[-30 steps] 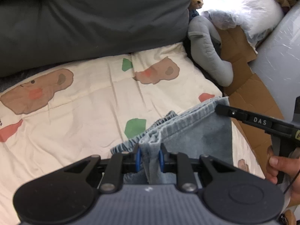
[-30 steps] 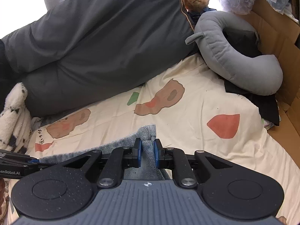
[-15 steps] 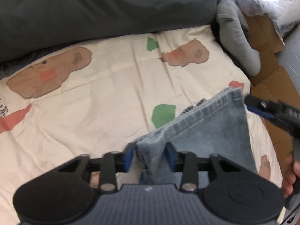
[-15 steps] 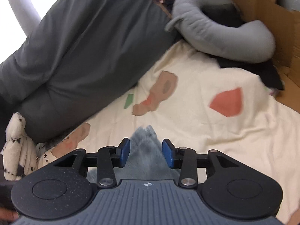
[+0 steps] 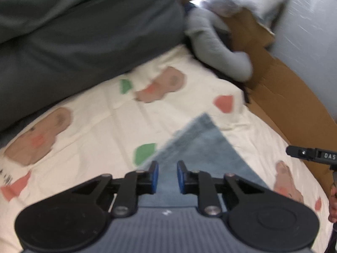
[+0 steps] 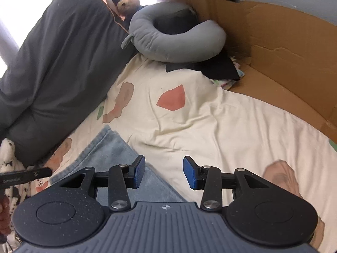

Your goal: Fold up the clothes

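Jeans (image 5: 202, 154) flat on sheet (image 5: 94, 130), long axis near-far. Left gripper (image 5: 167, 177) over them, closing, nothing pinched. Right gripper (image 6: 164, 172) agape, empty, jeans left of it.

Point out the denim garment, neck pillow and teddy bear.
denim garment (image 6: 109, 149): right wrist view, flat middle.
neck pillow (image 6: 179, 48): right wrist view, lower curve.
teddy bear (image 6: 127, 3): right wrist view, face.

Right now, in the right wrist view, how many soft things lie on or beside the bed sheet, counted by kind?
Denim garment: 1
Grey U-shaped pillow: 1
Teddy bear: 1
Dark grey duvet: 1
White plush toy with black marks: 1
Total: 5
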`<state>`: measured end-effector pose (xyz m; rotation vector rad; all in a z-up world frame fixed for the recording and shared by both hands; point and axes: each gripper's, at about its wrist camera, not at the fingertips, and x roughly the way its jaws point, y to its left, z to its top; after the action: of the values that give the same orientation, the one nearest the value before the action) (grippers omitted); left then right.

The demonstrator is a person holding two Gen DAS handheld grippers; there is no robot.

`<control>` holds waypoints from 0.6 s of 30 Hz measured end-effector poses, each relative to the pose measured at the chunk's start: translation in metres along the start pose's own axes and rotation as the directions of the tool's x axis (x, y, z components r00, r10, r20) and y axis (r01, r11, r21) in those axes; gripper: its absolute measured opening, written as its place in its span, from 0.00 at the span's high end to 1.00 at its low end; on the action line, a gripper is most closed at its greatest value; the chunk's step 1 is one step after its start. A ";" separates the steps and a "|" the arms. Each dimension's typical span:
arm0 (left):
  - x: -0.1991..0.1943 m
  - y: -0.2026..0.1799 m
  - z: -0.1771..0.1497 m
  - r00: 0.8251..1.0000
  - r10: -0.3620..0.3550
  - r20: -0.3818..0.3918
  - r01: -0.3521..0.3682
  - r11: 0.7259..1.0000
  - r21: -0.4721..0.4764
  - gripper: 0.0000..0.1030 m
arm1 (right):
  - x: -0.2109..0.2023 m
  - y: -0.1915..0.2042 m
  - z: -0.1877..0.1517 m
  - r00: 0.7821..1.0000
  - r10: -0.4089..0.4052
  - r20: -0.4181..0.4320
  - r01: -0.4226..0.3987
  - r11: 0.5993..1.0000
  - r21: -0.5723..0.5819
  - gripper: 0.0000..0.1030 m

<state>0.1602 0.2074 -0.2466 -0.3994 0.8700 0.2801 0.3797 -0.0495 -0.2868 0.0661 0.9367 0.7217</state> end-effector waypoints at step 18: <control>0.076 -0.014 -0.030 0.980 0.126 -0.156 -0.088 0.969 0.229 0.97 | -0.012 -0.027 -0.117 0.962 -0.198 -0.186 0.191 0.980 -0.055 0.54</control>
<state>0.1924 0.1870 -0.3207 -0.1700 1.0804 0.2480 0.3011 -0.1069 -0.3590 -0.1287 1.0955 0.5690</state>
